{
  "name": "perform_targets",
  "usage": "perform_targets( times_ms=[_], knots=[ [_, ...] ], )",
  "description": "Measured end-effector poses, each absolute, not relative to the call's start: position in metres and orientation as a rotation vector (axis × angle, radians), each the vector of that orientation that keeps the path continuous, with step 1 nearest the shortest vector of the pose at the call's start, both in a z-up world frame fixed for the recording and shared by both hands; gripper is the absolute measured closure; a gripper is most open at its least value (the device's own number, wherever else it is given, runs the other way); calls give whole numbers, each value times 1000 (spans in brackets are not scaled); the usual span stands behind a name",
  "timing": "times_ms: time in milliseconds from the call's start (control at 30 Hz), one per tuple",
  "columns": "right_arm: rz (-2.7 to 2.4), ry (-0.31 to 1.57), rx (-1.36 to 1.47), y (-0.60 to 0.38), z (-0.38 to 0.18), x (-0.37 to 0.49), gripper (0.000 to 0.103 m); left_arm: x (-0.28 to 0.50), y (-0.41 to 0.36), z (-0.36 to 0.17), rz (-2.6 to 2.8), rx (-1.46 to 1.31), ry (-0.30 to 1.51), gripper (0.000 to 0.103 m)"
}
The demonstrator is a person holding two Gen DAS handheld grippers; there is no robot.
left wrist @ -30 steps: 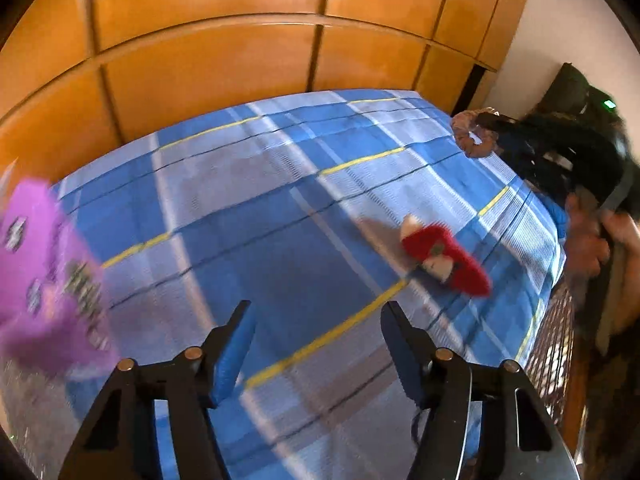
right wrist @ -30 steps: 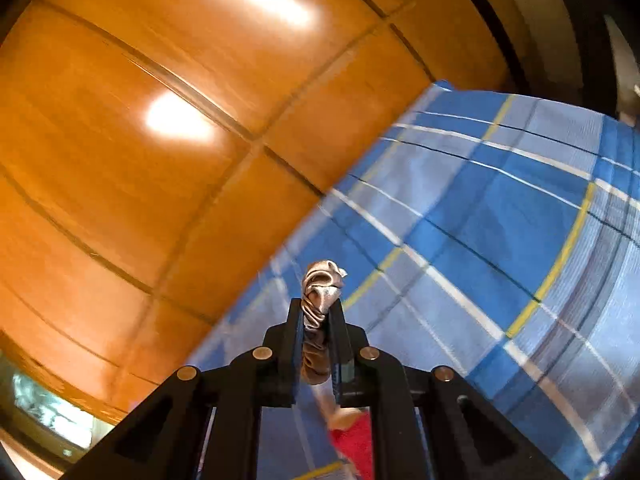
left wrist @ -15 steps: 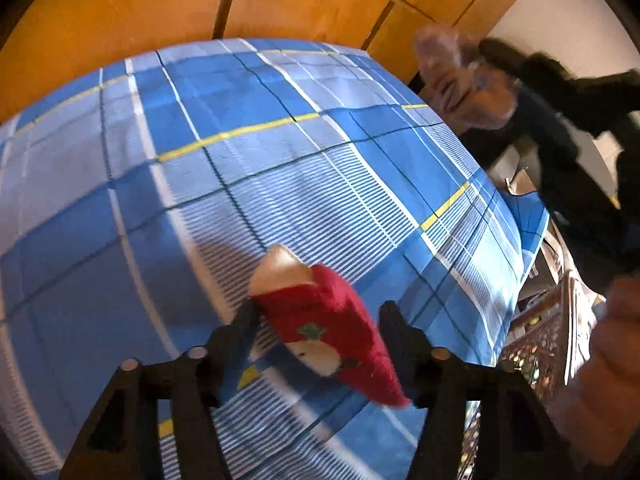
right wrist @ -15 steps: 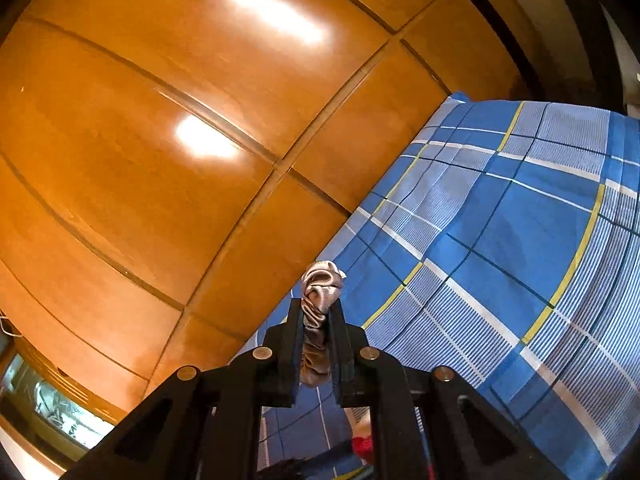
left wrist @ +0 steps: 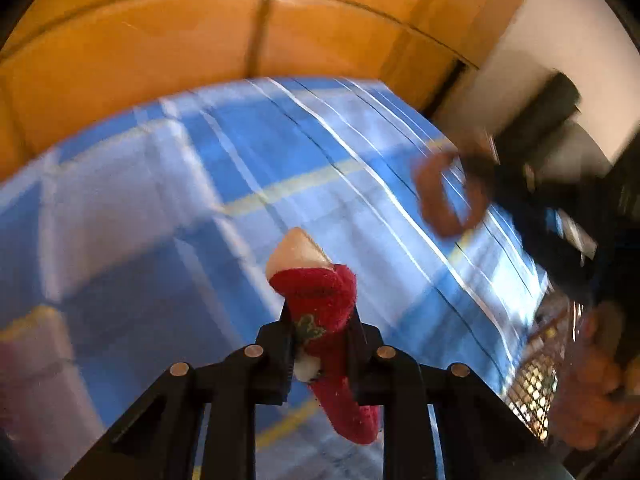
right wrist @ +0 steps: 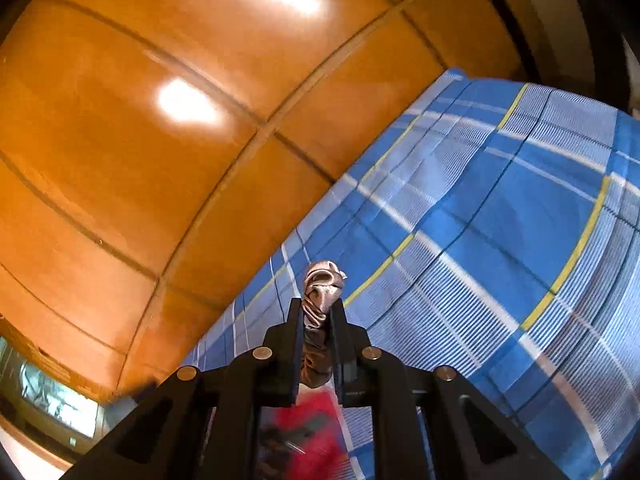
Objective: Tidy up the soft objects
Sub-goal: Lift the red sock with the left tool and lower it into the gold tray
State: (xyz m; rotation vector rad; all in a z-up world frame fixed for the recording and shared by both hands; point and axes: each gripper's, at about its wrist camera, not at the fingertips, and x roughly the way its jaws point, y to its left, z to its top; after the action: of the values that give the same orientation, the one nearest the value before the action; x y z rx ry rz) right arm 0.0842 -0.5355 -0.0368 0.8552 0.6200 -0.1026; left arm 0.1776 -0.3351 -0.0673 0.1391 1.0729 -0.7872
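Note:
My left gripper (left wrist: 320,316) is shut on a red sock with a cream toe (left wrist: 316,296) and holds it above the blue plaid bed sheet (left wrist: 168,208); the sock's lower end hangs below the jaws. My right gripper (right wrist: 316,312) is shut on a satin brown scrunchie (right wrist: 322,284), raised over the bed (right wrist: 500,240). In the left wrist view the scrunchie (left wrist: 448,196) shows as a blurred ring at the right, held by the other gripper. A blurred red shape (right wrist: 312,432) shows below the right gripper.
Orange wooden wall panels (left wrist: 200,48) stand behind the bed. A pink object (left wrist: 24,356) lies blurred at the left edge of the left wrist view. The bed's right edge drops to a patterned floor (left wrist: 536,392). A white wall (left wrist: 560,20) is at the right.
My left gripper closed on the red sock and lifted it off the sheet. My right gripper still holds the scrunchie and has shifted a little over the bed.

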Motion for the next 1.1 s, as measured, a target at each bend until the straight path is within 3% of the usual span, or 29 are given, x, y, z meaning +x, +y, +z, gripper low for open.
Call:
perform_targets(
  times_ms=[200, 467, 800, 1100],
  knots=[
    [-85, 701, 841, -531, -44, 94, 91, 235, -281, 1, -586, 113, 947, 82],
    [-108, 758, 831, -528, -47, 99, 91, 287, -153, 83, -289, 54, 796, 82],
    [-78, 934, 773, -503, -65, 121, 91, 233, 17, 85, -88, -57, 739, 82],
    [126, 1105, 447, -383, -68, 145, 91, 141, 94, 64, -39, -153, 711, 82]
  ],
)
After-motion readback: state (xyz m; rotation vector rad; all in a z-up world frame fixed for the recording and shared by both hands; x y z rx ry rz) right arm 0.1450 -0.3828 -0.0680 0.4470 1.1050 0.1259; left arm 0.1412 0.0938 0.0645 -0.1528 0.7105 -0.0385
